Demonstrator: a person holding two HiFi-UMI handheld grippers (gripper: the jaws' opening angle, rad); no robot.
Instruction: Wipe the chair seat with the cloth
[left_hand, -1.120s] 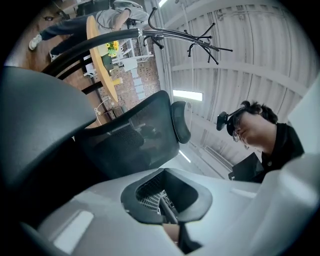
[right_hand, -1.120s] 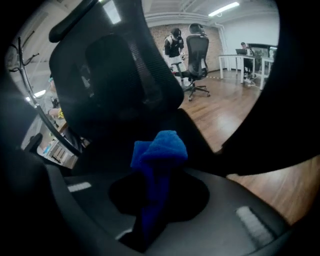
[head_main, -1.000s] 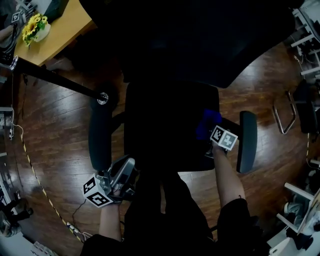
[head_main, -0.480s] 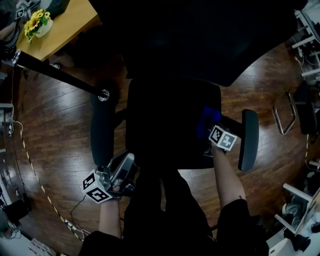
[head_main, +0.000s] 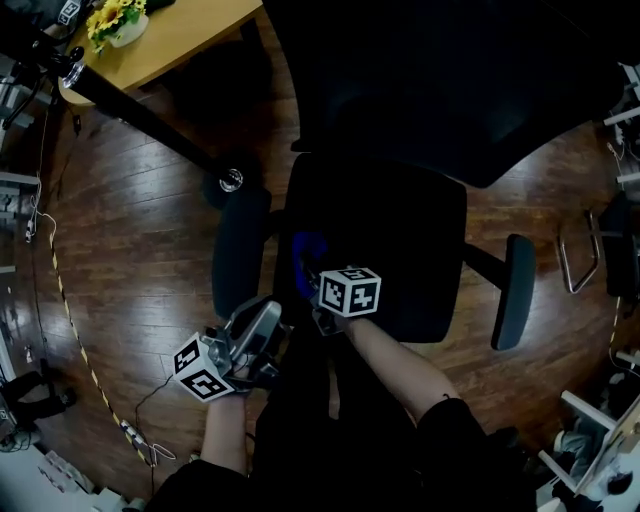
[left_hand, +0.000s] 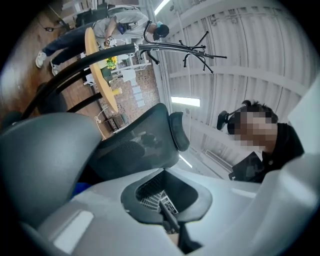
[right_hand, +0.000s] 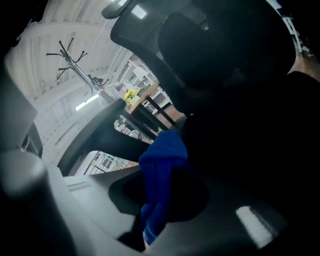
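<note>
The right claw (head_main: 318, 282) is clenched on the blue cloth (head_main: 306, 256), which bunches ahead of its tips at the front left corner of the seat (head_main: 400, 240); nearly all the seat lies to the right of it and back toward the backrest (head_main: 440, 80). The left armrest (head_main: 240, 250) stands just beside the cloth and bars any leftward stroke; the left claw (head_main: 262, 325), closed on nothing, hangs off the seat near that armrest's front end.
</note>
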